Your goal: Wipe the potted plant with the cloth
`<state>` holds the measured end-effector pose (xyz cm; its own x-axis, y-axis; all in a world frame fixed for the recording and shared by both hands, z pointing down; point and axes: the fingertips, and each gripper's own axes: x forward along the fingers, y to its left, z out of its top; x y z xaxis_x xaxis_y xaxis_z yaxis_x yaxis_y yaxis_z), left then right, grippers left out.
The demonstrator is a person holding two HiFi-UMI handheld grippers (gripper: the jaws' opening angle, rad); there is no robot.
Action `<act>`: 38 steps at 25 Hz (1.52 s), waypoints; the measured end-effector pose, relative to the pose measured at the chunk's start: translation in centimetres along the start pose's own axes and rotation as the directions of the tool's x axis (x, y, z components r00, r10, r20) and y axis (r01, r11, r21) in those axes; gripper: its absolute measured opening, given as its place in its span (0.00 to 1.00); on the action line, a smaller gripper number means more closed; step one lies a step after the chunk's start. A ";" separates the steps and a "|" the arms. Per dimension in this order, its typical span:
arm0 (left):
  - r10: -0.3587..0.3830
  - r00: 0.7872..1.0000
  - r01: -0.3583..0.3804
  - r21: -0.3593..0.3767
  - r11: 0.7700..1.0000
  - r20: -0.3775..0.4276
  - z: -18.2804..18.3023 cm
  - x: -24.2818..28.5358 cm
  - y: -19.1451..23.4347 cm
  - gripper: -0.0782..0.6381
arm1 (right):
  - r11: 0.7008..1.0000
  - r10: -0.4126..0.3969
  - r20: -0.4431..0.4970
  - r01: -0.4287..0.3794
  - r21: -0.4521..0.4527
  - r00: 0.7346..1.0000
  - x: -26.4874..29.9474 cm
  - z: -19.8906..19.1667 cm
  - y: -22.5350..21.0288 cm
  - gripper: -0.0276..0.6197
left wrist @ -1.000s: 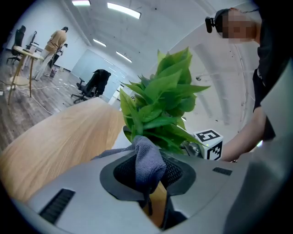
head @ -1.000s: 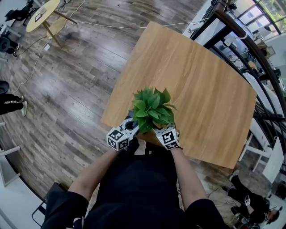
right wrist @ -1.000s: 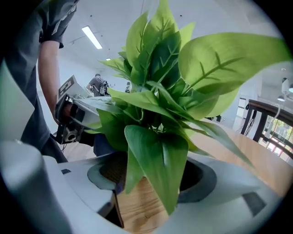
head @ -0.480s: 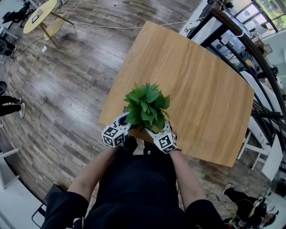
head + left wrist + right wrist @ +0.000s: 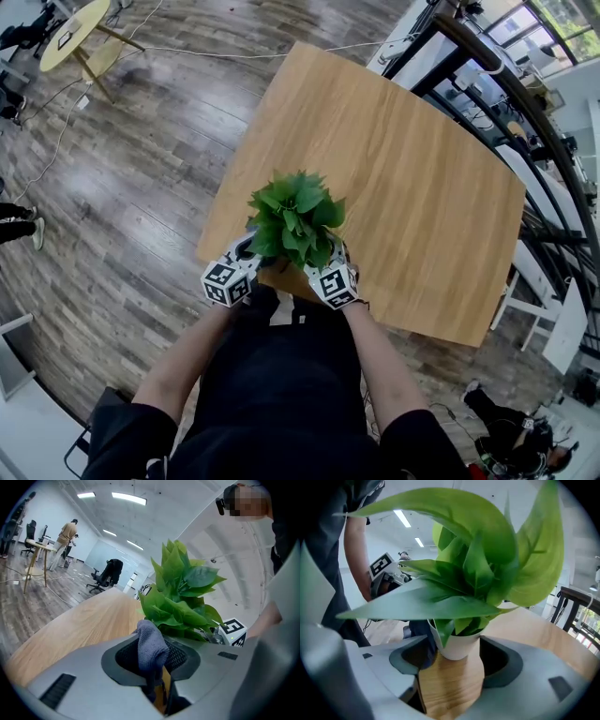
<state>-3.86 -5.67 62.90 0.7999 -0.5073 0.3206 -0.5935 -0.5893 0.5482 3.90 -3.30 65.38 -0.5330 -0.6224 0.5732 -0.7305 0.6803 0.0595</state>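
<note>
A leafy green plant [image 5: 295,220] in a small white pot [image 5: 457,644] stands near the front edge of the wooden table [image 5: 403,159]. My right gripper [image 5: 330,272] is at its right side, jaws closed against both sides of the pot [image 5: 453,643]. My left gripper [image 5: 236,267] is at the plant's left, shut on a grey-blue cloth [image 5: 149,644] that sticks up between its jaws [image 5: 154,657] just short of the lower leaves [image 5: 180,599]. In the head view the foliage hides the pot and both sets of fingertips.
The table's near edge [image 5: 272,292] lies right under my grippers, with dark plank floor [image 5: 122,178] to the left. A metal railing [image 5: 525,103] runs along the table's far right. A small yellow table [image 5: 80,28] stands at the far left.
The plant and both grippers have drifted slightly left and up in the head view, along with the table. Both grippers stay at the plant's base, holding the same things.
</note>
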 end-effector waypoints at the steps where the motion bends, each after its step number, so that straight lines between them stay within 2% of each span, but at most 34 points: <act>1: 0.003 1.000 -0.003 -0.005 1.000 0.002 0.0 0.0 0.0 0.24 | 1.000 -0.002 0.001 0.002 0.006 1.000 0.2 0.2 -0.1 0.53; 5: -0.020 1.000 0.019 -0.020 1.000 -0.010 -0.6 0.5 -1.3 0.24 | 0.999 -0.024 -0.009 0.024 0.025 1.000 0.1 0.5 -1.0 0.53; 9: -0.029 1.000 0.028 -0.084 0.996 -0.011 -1.4 0.7 -2.7 0.24 | 0.998 -0.031 -0.011 0.031 0.049 0.999 0.2 0.4 -1.2 0.53; 12: -0.056 0.998 0.053 -0.078 0.996 -0.035 -2.6 0.6 -3.8 0.24 | 0.998 -0.042 -0.004 0.043 0.048 0.999 0.3 0.6 -1.1 0.53; 15: -0.047 0.998 0.044 -0.081 0.996 -0.033 -2.8 0.3 -3.7 0.24 | 0.999 -0.042 -0.015 0.042 0.031 0.999 0.2 0.4 -0.9 0.53; 20: 0.023 1.000 -0.023 -0.053 0.998 -0.003 -1.3 0.1 -0.9 0.24 | 0.999 0.043 0.003 -0.043 0.015 0.999 0.0 0.3 1.4 0.53; 23: 0.024 1.000 -0.024 -0.033 0.999 -0.002 -0.6 0.3 -0.1 0.24 | 0.997 0.077 -0.008 -0.076 0.022 0.997 -0.7 -0.4 1.7 0.53; 28: 0.017 1.000 -0.017 -0.008 1.000 -0.005 -0.3 0.2 0.5 0.24 | 1.000 -0.013 -0.008 0.013 0.012 1.000 -0.4 -0.2 -0.6 0.53; 33: 0.016 1.000 -0.016 -0.012 1.000 -0.003 -0.4 0.4 0.3 0.24 | 0.999 0.004 0.004 -0.003 -0.052 1.000 0.9 0.8 -0.5 0.53; 38: -0.008 1.000 0.008 -0.005 1.000 -0.017 -1.0 0.9 -1.0 0.24 | 0.998 -0.049 0.025 0.048 0.034 0.998 1.1 1.0 -1.4 0.53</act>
<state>-2.44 -4.92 63.45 0.8060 -0.4916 0.3295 -0.5867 -0.5904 0.5542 3.85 -5.33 65.09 -0.5070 -0.6645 0.5490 -0.7696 0.6358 0.0589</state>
